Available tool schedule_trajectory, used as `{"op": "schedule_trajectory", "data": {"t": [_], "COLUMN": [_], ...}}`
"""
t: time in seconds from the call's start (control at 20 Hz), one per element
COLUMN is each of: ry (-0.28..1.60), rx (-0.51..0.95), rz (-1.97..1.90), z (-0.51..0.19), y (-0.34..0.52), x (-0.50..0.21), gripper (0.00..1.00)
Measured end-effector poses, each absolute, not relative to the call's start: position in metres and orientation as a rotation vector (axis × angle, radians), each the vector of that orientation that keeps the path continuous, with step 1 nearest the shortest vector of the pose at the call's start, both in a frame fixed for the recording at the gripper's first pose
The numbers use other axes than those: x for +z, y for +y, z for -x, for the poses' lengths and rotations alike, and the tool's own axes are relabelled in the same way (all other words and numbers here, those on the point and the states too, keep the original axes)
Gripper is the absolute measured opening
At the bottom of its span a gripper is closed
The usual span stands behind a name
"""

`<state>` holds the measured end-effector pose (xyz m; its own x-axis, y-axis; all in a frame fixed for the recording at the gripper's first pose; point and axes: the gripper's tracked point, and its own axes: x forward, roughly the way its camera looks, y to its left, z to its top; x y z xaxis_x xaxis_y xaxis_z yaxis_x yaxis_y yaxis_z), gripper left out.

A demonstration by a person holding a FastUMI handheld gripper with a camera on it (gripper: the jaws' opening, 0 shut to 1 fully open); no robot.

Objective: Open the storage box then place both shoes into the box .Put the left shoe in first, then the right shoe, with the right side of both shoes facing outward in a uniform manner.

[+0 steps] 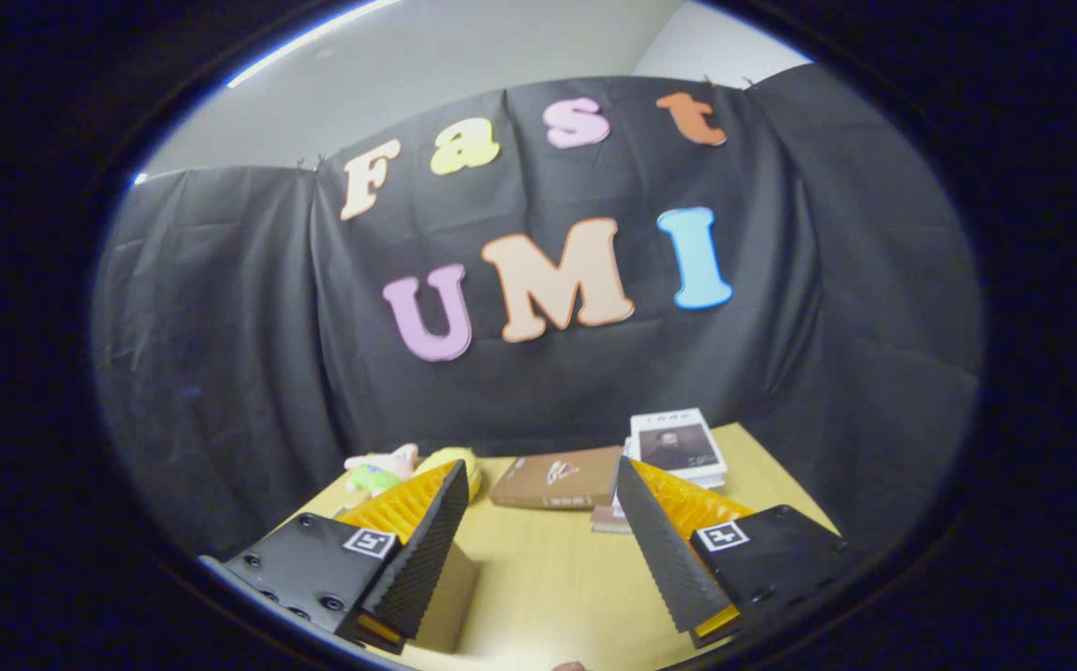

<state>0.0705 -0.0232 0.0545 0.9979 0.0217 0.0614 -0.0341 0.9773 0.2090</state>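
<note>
The claw [538, 550] stands wide open above the tabletop [548, 578], its two fingers spread well apart with nothing between them but bare wood. It is held level and a little raised, pointing across the tabletop toward the black cloth wall [222, 326].

Under the left finger [422, 550] the corner of a tan box [450, 596] shows, touching or lying just below the finger; whether this is the storage box cannot be told, and its lid is hidden. Beyond the left finger, at the far side of the tabletop, lies a soft toy [380, 471] in pink and green, with a yellow round thing [464, 461] just beside it.

Ahead, between the fingers, a brown book [557, 477] lies flat. Right of it a white book with a dark picture on the cover [676, 447] rests on a small stack, partly behind the right finger [655, 550]. Another book's edge [608, 520] peeps out beside that finger.
</note>
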Motion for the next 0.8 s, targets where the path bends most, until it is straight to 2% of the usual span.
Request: {"op": "schedule_trajectory", "data": {"t": [0.3, 0.8], "ry": [-0.158, -0.168], "rx": [-0.078, -0.124], "rz": [-0.19, -0.2], "z": [-0.054, -0.043], "y": [-0.07, -0.103], "x": [0.072, 0.064], "gripper": [1.0, 1.0]}}
